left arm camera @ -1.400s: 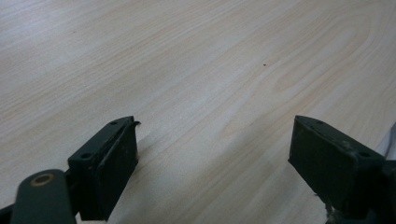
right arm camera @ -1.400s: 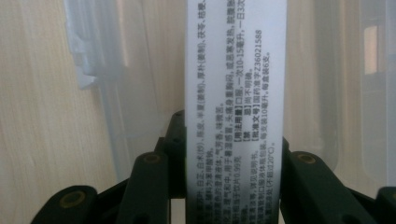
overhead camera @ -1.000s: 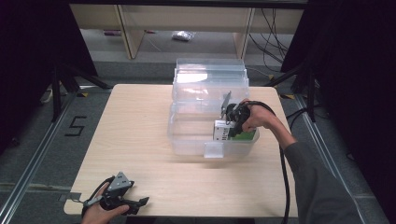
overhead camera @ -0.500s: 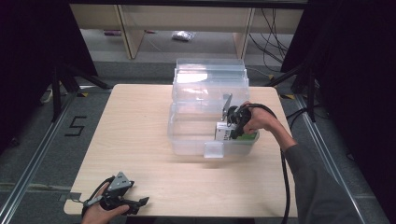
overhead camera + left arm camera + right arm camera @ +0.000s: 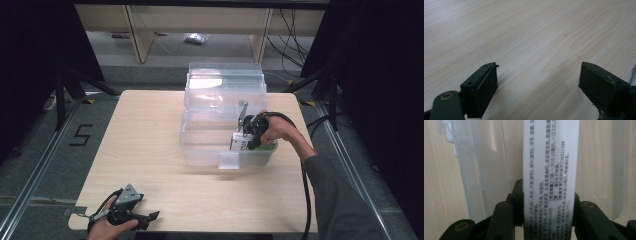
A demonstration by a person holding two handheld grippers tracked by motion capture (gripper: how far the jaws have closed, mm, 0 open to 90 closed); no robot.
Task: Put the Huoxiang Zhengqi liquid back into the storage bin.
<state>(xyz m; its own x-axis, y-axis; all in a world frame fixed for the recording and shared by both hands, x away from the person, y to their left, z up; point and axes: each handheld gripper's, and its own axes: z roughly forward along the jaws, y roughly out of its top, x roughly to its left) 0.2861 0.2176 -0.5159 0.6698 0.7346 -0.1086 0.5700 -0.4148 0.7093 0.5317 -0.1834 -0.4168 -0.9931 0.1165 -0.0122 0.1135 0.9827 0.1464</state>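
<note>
- Right gripper [image 5: 243, 141] clamped on a white box [image 5: 551, 170] of printed text, jaws pressed against its two long sides in the right gripper view.
- Box held low inside the clear plastic bin [image 5: 200, 150] at the table's [image 5: 150, 130] middle, near the bin's front right corner, next to something green [image 5: 265, 148] (seen through the wall).
- Step in hand, as a judgement: setting the box down into the bin, or lifting it out; impossible to say which from one moment.
- Next move, if placing: lower until the box rests on the bin floor, then spread the jaws and pull straight up, clear of the bin's walls.
- Left gripper [image 5: 150, 216] parked at the near left edge of the table, jaws wide with bare wood between them [image 5: 539, 75] (idle, well apart from the bin).
- Hard to make out: whether the box already touches the bin floor; top and bottom ends of the box cut off in the right gripper view; the green thing too blurred behind plastic to name; small clear flap [image 5: 228, 160] at the bin's front, likely a latch.
</note>
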